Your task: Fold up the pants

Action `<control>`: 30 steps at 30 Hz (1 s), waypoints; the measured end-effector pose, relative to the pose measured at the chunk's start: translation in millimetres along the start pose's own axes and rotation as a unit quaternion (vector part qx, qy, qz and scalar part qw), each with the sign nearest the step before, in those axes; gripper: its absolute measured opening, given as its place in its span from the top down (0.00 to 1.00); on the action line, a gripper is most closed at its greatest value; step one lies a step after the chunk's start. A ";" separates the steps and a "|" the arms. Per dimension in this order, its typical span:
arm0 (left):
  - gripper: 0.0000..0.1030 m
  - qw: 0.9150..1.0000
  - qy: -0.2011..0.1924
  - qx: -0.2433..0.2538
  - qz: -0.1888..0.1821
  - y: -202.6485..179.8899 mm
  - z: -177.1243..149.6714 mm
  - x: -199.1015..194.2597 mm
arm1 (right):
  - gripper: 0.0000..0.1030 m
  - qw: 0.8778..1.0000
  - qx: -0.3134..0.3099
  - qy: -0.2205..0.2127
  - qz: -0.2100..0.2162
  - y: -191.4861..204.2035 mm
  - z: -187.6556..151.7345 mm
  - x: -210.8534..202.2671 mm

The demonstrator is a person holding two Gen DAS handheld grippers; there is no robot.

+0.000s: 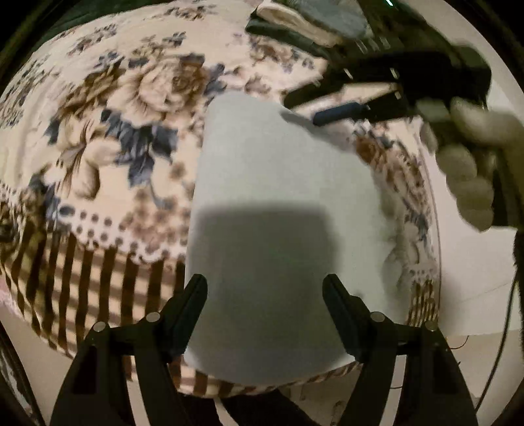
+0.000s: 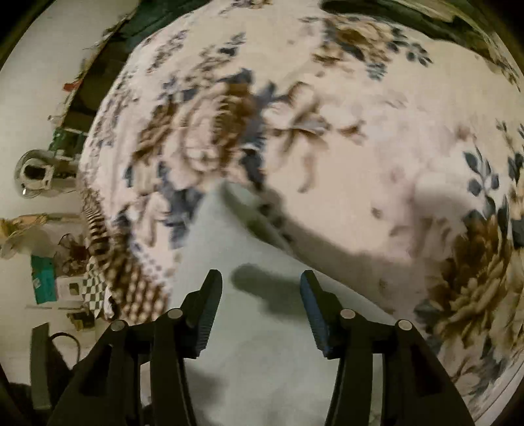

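Pants: pale grey-blue pants [image 1: 278,203] lie flat on the floral bedspread [image 1: 108,108], already doubled into a long narrow panel that runs from the near bed edge toward the middle of the bed; in the right wrist view the same cloth [image 2: 262,327] fills the lower centre.
Far end: the panel's far end [image 2: 239,200] shows a thin stacked edge, which suggests layers lying one on another.
Left tool: the left tool [image 1: 265,295] hangs over the near end of the panel, jaws wide apart and empty, the cloth below them and not pinched.
Right tool: the right tool [image 2: 260,288] also stands with jaws parted and nothing between the pads; its shadow falls on the cloth. Seen from the left wrist view, the right tool [image 1: 334,105] is beside the panel's far right corner, carried by a gloved hand [image 1: 471,170].
Placement: one tool near each end, probably ready to fold the panel end to end.
Edges: the near end of the panel reaches the striped border [image 1: 82,288] at the bed edge, so little bedspread is left on that side.
Open room: bare bedspread lies left of and beyond the panel; a stack of folded garments [image 1: 294,23] sits well apart at the far side.
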State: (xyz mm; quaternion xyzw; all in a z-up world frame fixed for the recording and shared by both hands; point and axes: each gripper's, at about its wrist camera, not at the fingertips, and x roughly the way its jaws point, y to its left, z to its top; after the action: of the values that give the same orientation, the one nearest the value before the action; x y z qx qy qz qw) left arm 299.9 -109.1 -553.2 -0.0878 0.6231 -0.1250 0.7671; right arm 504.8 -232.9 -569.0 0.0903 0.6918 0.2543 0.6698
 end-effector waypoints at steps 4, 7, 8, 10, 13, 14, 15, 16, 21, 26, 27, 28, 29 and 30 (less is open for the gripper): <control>0.30 1.000 0.027 0.001 0.012 8.0 -16.8 27.4 | 0.48 0.998 -0.036 0.030 -0.049 23.8 10.6 43.1; 0.27 0.999 0.037 0.005 0.017 15.4 -23.9 41.1 | 0.48 0.997 -0.017 0.058 -0.057 18.1 15.8 77.1; 0.25 0.999 0.036 0.002 0.014 16.7 -23.0 41.0 | 0.48 0.997 -0.015 0.057 -0.059 17.0 17.4 82.9; 0.24 0.999 0.038 0.003 0.015 14.6 -21.4 40.5 | 0.47 0.996 -0.016 0.052 -0.068 19.5 17.5 86.0; 0.24 0.999 0.041 -0.002 0.011 10.0 -19.7 35.6 | 0.47 0.995 -0.022 0.045 -0.081 26.7 14.1 77.3; 0.24 0.999 0.039 -0.006 0.004 8.7 -18.0 30.5 | 0.45 0.995 -0.022 0.042 -0.083 28.5 13.8 73.2; 0.24 0.999 0.034 -0.012 -0.005 10.3 -13.5 23.8 | 0.44 0.996 -0.017 0.031 -0.080 30.0 11.5 61.7; 0.24 0.999 0.028 -0.018 -0.011 12.2 -9.1 17.3 | 0.43 0.997 -0.011 0.016 -0.071 29.2 8.6 46.9; 0.03 0.997 0.001 -0.076 -0.029 27.1 15.7 -5.1 | 0.11 0.997 0.029 -0.065 -0.008 11.1 -35.2 -18.6; 0.02 0.995 -0.002 -0.094 -0.028 42.3 35.6 6.6 | 0.10 0.983 0.153 -0.106 -0.011 -51.6 -134.0 -58.1; 0.02 0.995 0.007 -0.095 -0.032 44.6 36.5 15.3 | 0.10 0.978 0.182 -0.103 -0.020 -61.4 -154.1 -55.6; 0.02 0.995 0.018 -0.095 -0.032 45.1 35.8 23.6 | 0.10 0.972 0.212 -0.098 -0.026 -72.6 -174.2 -51.6; 0.02 0.994 0.026 -0.097 -0.035 48.0 34.2 31.1 | 0.10 0.965 0.246 -0.092 -0.016 -83.5 -196.8 -44.0; 0.00 0.993 0.032 -0.102 -0.041 50.1 33.6 38.8 | 0.10 0.955 0.285 -0.081 0.018 -94.3 -221.8 -28.9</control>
State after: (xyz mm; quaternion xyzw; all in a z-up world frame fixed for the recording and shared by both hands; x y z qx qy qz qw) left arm 344.3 -73.8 -596.9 -0.1867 0.6524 -0.0947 0.7283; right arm 311.9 -378.1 -594.0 0.3098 0.6776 0.0502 0.6651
